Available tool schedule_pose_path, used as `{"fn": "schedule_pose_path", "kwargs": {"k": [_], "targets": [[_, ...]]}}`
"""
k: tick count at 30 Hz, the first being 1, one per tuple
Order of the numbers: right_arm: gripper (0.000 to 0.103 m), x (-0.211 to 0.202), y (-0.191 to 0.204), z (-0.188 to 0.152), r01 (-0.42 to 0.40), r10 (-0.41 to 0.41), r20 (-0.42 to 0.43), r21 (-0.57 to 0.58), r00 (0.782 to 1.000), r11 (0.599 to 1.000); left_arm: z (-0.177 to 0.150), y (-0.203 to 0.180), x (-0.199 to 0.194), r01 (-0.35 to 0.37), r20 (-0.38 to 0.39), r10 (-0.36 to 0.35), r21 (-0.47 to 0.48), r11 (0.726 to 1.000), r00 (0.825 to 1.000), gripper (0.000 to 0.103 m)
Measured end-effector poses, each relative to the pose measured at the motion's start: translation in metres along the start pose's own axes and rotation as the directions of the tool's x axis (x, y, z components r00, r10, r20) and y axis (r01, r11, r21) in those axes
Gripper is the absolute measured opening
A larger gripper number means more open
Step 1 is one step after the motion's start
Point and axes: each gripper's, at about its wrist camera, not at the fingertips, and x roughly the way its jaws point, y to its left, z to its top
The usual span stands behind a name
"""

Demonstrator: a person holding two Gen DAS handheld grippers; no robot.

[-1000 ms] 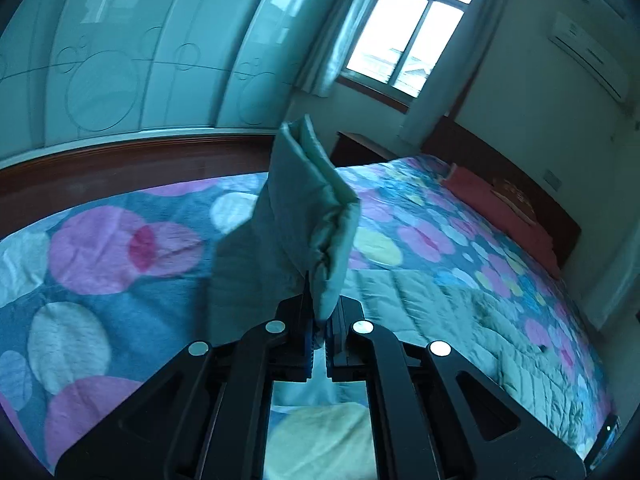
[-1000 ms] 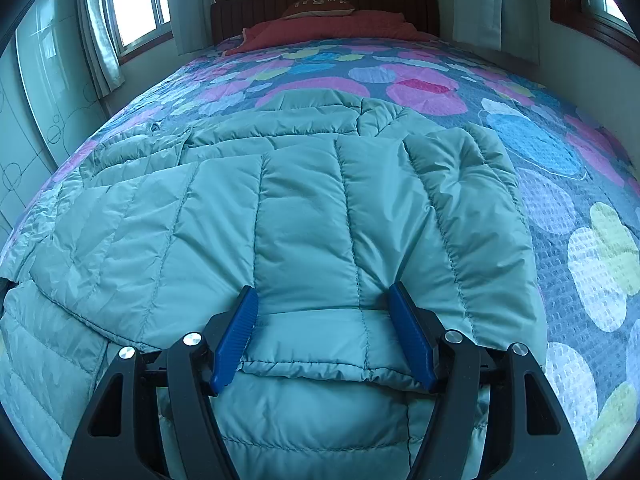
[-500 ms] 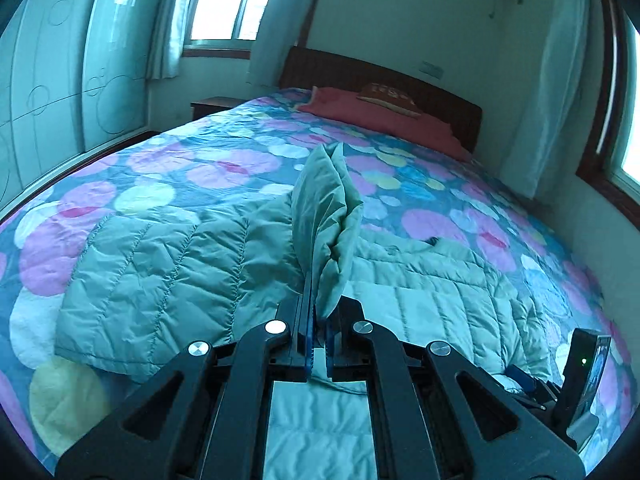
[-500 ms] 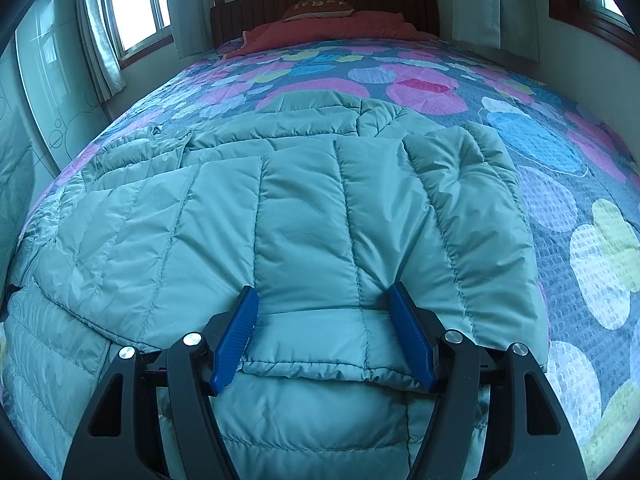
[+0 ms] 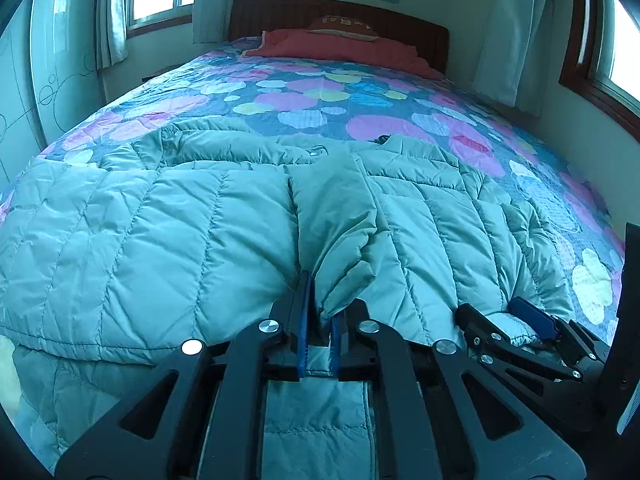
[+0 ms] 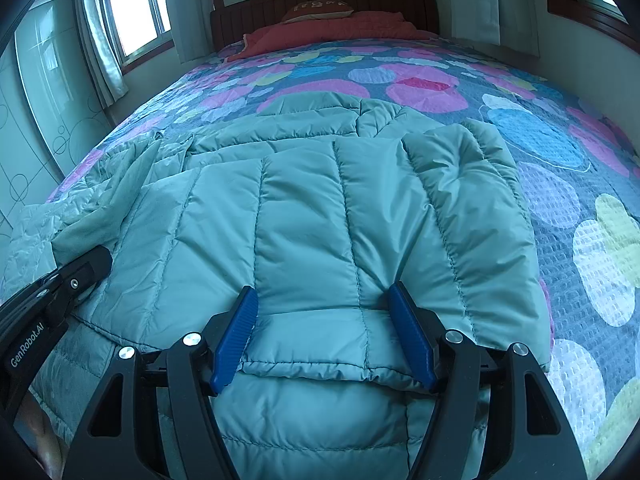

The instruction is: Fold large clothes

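On the bed's circle-patterned quilt (image 6: 560, 148) lies the teal quilted puffer jacket (image 6: 304, 216), spread flat. The left gripper (image 5: 320, 320) is clenched on a bunched fold of the jacket; the right gripper (image 6: 324, 332) rests spread wide over a folded panel's hem, gripping nothing. "GenRobot.AI" is printed on the left gripper's arm.

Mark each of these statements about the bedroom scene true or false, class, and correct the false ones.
1. The left gripper pinches a fold of the quilted jacket. True.
2. The right gripper is clamped shut on the jacket. False: its blue fingers stand wide apart, resting on the jacket.
3. The jacket lies on a bedspread patterned with coloured circles. True.
4. The pillow at the headboard sits on the jacket. False: it lies far beyond it.
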Motion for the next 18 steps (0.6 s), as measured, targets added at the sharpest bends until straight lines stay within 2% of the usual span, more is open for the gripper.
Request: {"fn": "schedule_pose_path", "kwargs": {"k": [2,3,4,7,10,12,18], "targets": [[0.067,-0.001,0.0,-0.001,0.0,0.0,0.001,0.001,1.0,1.0,0.0,0.0,-0.003,0.001,0.001,-0.001,-0.007,1.0,1.0,0.027],[0.067,-0.002,-0.001,-0.002,0.0,0.0,0.001,0.002,1.0,1.0,0.0,0.0,-0.008,0.002,0.005,-0.002,-0.008,1.0,1.0,0.038],[0.067,-0.002,-0.001,-0.002,0.0,0.0,0.001,0.002,1.0,1.0,0.0,0.0,-0.012,0.003,0.012,-0.003,-0.009,1.0,1.0,0.045],[0.067,-0.002,0.0,0.0,-0.002,0.002,-0.005,0.005,1.0,1.0,0.0,0.006,-0.034,0.015,0.027,-0.015,-0.018,1.0,1.0,0.057],[0.067,-0.011,-0.001,0.004,-0.011,0.012,-0.008,0.029,1.0,1.0,-0.001,0.024,-0.06,0.03,0.051,-0.028,-0.028,0.999,0.998,0.06],[0.067,-0.021,0.002,0.008,-0.039,0.039,0.0,0.06,0.999,0.997,-0.004,0.044,-0.077,0.011,0.075,-0.008,-0.038,0.999,0.997,0.06],[0.067,-0.04,0.049,0.021,-0.138,0.137,0.027,0.022,0.99,0.99,-0.007,0.123,-0.1,-0.137,0.097,0.149,-0.123,0.983,0.984,0.06]]}}
